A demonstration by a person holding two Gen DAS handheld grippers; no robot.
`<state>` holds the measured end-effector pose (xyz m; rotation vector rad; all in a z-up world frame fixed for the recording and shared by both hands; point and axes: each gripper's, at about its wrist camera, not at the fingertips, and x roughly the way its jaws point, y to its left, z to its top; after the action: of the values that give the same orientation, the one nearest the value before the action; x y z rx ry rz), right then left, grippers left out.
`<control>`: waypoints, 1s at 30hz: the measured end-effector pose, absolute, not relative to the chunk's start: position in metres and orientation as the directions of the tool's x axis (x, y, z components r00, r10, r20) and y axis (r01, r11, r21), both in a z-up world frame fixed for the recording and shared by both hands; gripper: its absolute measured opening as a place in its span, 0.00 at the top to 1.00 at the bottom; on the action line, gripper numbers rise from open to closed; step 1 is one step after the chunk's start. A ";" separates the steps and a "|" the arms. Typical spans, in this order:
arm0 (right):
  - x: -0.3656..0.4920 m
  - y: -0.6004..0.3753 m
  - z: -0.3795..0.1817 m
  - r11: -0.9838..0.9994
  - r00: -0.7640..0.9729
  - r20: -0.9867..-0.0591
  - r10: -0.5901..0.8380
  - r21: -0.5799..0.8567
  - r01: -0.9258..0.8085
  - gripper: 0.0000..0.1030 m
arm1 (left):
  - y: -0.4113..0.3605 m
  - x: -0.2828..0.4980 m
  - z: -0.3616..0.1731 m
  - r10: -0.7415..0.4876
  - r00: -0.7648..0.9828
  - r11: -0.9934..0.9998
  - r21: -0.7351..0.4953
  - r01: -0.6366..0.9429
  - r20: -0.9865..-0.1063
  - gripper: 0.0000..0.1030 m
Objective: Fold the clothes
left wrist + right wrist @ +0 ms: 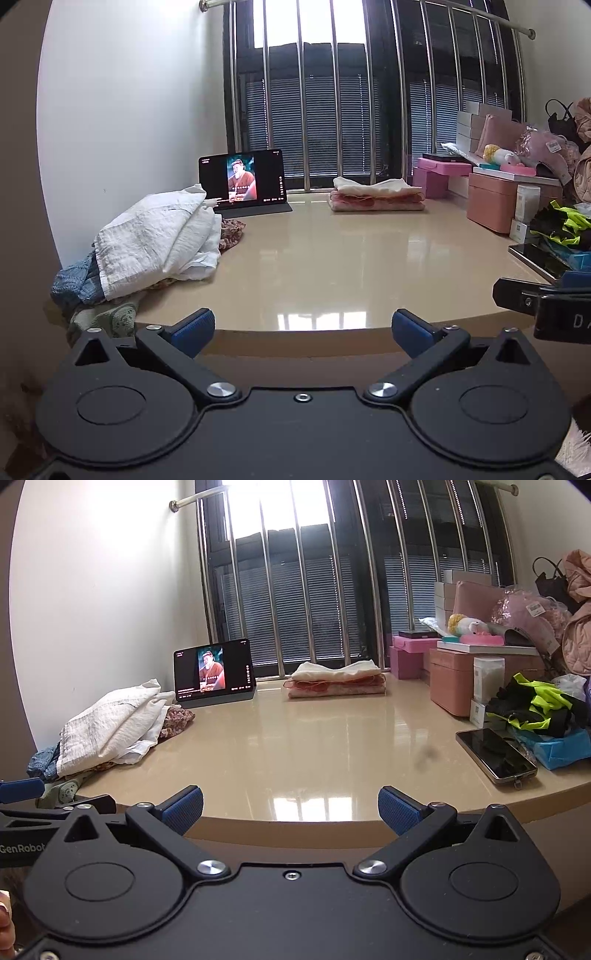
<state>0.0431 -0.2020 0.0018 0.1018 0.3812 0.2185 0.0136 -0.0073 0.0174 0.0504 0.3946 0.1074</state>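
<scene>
Both the left gripper (pixel 303 328) and the right gripper (pixel 290 806) have jaws wide open, holding nothing. The messy clothes pile (pixel 159 236) sits far left on the worktop (pixel 332 258), at its edge. A pull could drag clothes off.

Both wrist views sit low just off the bench's (pixel 332 258) near edge, facing across it toward the barred window (pixel 332 110). The right view stands beside the left; both share the whole bench top (pixel 314 738).

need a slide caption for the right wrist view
Open right gripper faces table: unfolded clothes pile left, folded stack behind.
</scene>
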 end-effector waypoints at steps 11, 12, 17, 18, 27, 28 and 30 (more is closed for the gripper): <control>0.044 -0.201 0.001 0.971 0.903 -0.363 0.232 0.139 -0.193 0.01 | -0.008 0.015 0.015 0.112 0.913 0.993 0.071 -0.091 -0.393 0.00; 0.044 -0.201 0.001 0.971 0.903 -0.362 0.232 0.139 -0.194 0.01 | -0.008 0.015 0.015 0.112 0.913 0.993 0.071 -0.091 -0.393 0.00; 0.044 -0.201 0.001 0.971 0.902 -0.363 0.232 0.141 -0.193 0.01 | -0.008 0.015 0.015 0.109 0.913 0.994 0.071 -0.089 -0.394 0.00; 0.044 -0.201 0.001 0.971 0.902 -0.364 0.232 0.142 -0.193 0.01 | -0.008 0.015 0.015 0.108 0.912 0.994 0.071 -0.086 -0.395 0.00; 0.046 -0.203 -0.001 0.970 0.898 -0.372 0.234 0.149 -0.191 0.01 | -0.009 0.015 0.014 0.109 0.913 0.994 0.073 -0.087 -0.393 0.00; 0.046 -0.203 -0.001 0.970 0.898 -0.372 0.234 0.149 -0.191 0.01 | -0.009 0.015 0.014 0.109 0.913 0.993 0.073 -0.088 -0.394 0.00; 0.045 -0.203 -0.001 0.970 0.899 -0.371 0.235 0.148 -0.192 0.01 | -0.009 0.016 0.014 0.110 0.912 0.993 0.073 -0.088 -0.396 0.00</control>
<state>0.0454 -0.2032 -0.0006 0.1083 0.3966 0.2214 0.0158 -0.0091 0.0140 0.0544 0.4113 0.1021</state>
